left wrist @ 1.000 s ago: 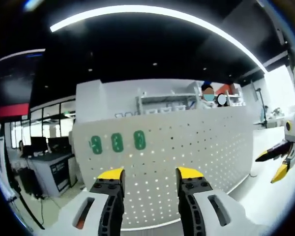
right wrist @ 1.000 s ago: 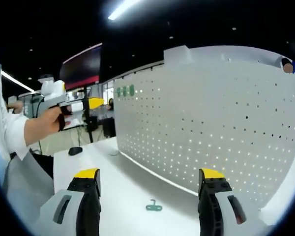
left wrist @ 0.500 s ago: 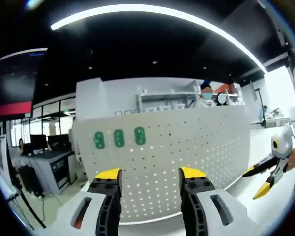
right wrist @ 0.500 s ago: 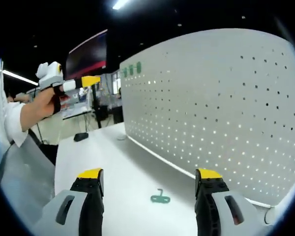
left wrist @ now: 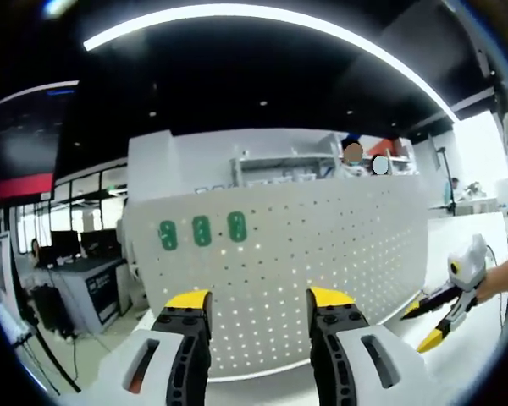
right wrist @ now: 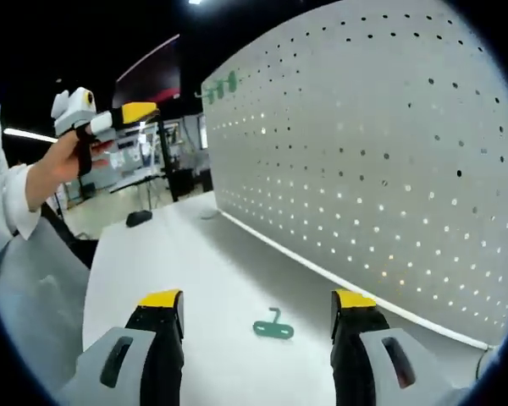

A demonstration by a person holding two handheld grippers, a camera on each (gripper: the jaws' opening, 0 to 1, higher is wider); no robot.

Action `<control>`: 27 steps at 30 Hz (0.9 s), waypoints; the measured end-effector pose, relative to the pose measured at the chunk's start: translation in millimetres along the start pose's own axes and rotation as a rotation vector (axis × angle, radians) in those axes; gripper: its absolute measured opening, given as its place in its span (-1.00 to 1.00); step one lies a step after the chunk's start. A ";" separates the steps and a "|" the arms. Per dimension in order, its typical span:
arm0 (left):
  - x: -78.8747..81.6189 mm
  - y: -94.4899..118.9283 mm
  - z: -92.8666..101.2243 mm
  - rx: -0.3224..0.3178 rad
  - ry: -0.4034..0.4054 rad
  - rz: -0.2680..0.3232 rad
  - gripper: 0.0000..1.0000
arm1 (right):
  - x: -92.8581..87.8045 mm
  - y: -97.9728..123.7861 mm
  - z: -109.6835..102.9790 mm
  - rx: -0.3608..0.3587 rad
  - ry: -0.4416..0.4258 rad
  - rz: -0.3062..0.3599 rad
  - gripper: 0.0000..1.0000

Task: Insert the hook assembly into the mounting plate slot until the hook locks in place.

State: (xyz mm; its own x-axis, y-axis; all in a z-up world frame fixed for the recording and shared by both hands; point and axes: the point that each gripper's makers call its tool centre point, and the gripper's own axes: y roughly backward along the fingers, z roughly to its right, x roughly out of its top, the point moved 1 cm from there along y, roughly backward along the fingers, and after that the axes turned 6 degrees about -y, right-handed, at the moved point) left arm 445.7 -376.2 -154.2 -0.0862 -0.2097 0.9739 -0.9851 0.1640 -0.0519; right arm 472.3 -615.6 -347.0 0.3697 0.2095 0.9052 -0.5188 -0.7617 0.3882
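The left gripper view faces the pegboard nearly square on, from a short way back and raised off the table. The right gripper view looks low along the white table, close beside the pegboard, seeing it obliquely. Both views share the pegboard and table.

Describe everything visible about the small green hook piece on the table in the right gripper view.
The green hook is a small flat part, plastic by its look, with a short upright prong near its middle. It lies on the white table, in front of the white pegboard, untouched. The right gripper is open, its yellow-tipped jaws either side of it in the picture but short of it.
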 end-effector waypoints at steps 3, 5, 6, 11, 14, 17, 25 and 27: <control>-0.4 0.1 -0.1 0.001 -0.002 -0.001 -0.09 | -6.7 -3.7 3.6 0.003 -0.008 -0.011 0.33; -0.5 0.4 -0.4 0.004 -0.004 0.000 -0.10 | -10.2 -6.1 3.8 0.006 -0.015 -0.018 0.29; -0.6 0.2 -0.2 0.004 -0.005 0.000 -0.10 | -12.2 -7.1 3.9 0.008 -0.014 -0.025 0.25; -3.1 -0.4 1.2 0.001 -0.004 -0.007 -0.11 | -21.9 -13.0 6.5 0.013 0.000 -0.045 0.08; -3.5 -0.2 3.0 -0.003 -0.008 -0.010 -0.12 | -25.4 -15.2 8.0 0.021 0.008 -0.055 -0.05; -4.3 0.2 2.9 -0.003 -0.010 -0.012 -0.13 | -27.7 -18.4 11.7 0.028 0.002 -0.066 -0.12; -6.2 0.7 1.0 0.001 -0.011 -0.016 -0.16 | -38.8 -26.4 17.7 0.038 0.012 -0.115 -0.38; -7.0 0.8 0.9 0.000 -0.010 -0.018 -0.18 | -40.5 -27.2 20.0 0.035 0.013 -0.121 -0.40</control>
State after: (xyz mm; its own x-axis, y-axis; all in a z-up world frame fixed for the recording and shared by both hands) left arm 445.4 -375.5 -161.3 -0.0696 -0.2222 0.9725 -0.9865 0.1601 -0.0341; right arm 486.9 -615.6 -397.7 0.4179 0.3084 0.8545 -0.4439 -0.7514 0.4883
